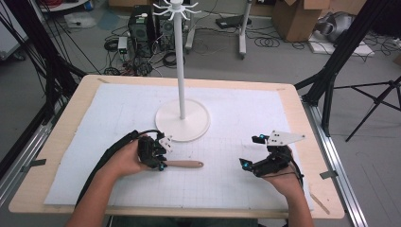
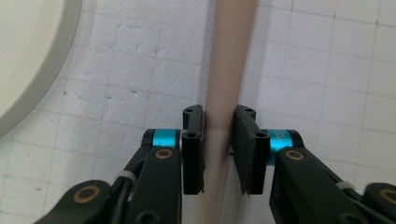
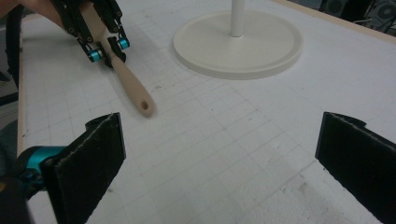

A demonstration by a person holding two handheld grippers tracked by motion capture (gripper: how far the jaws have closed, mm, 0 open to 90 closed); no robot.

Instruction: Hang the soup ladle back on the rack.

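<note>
wooden handle (image 2: 224,93) between left tongs (image 2: 219,140)

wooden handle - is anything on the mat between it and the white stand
Nothing visible is. The left gripper is shut on the wooden handle, which lies on the white mat. The stretch of mat between it and the stand's round base is bare. The right gripper sits open off to the side.

I note the handle (image 2: 229,70) as pale, smooth wood with a matt finish, clamped between the matt black plastic pads of my left gripper (image 2: 218,149) — collars there are glossy blue metal. The mat (image 1: 236,184) reads as white foam, dimpled, rough and gridded, over a light wooden table (image 1: 56,137). The stand (image 3: 280,51) looks like smooth cream plastic — slight sheen.
</note>
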